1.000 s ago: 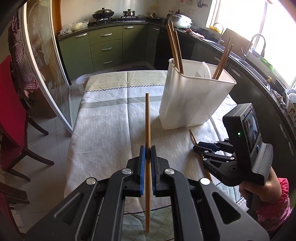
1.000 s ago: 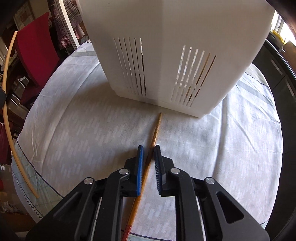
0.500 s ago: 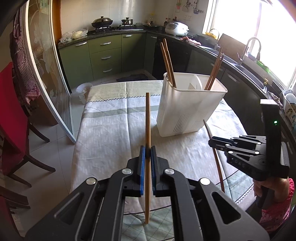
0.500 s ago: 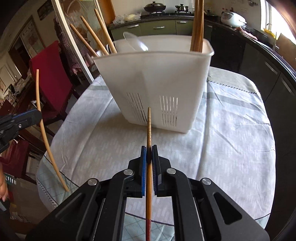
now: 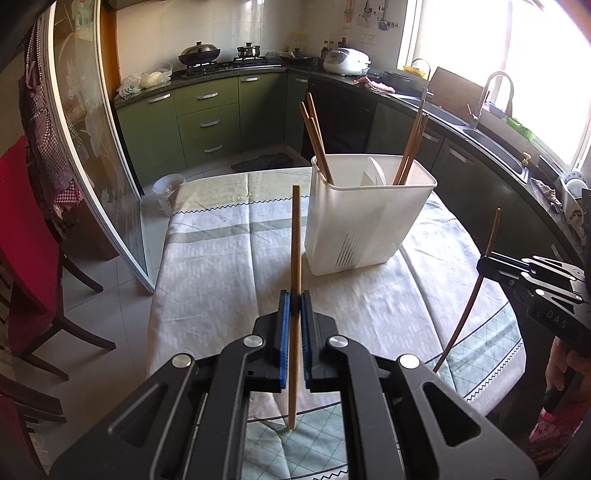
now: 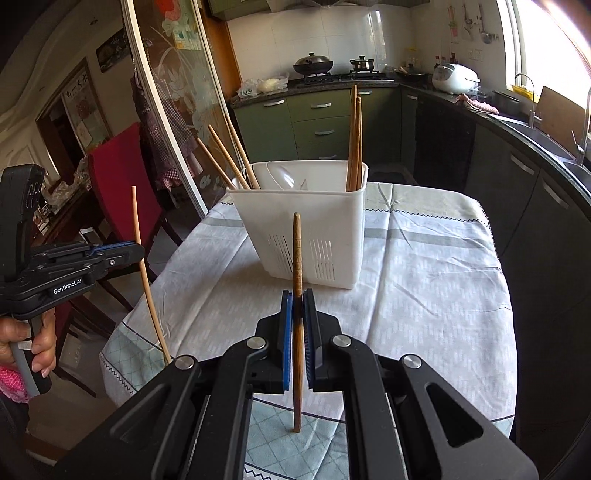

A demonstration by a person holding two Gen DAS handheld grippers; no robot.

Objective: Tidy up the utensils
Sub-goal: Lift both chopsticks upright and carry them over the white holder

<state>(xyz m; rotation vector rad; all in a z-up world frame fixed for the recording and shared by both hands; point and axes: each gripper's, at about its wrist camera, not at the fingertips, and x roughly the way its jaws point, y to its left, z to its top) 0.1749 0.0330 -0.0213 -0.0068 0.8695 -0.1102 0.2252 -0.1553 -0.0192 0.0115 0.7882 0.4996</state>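
Left gripper (image 5: 293, 306) clamping tight on a pale chopstick (image 5: 295, 236) above the table's near edge, white utensil holder (image 5: 365, 225) sitting mid-table (image 5: 207, 280), right gripper (image 6: 297, 306) pinching a darker chopstick (image 6: 297, 251) shut, hovering nearby

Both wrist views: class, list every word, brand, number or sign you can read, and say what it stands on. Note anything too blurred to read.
"GenRobot.AI": white lettering on the side of the black left gripper, seen in the right wrist view.
"DAS": faint raised letters on the body of the black right gripper, seen in the left wrist view; any further letters cannot be read.
Framed wall hanging with dark brush characters: too blurred to read.
Papers on the white tiled wall: too small to read.
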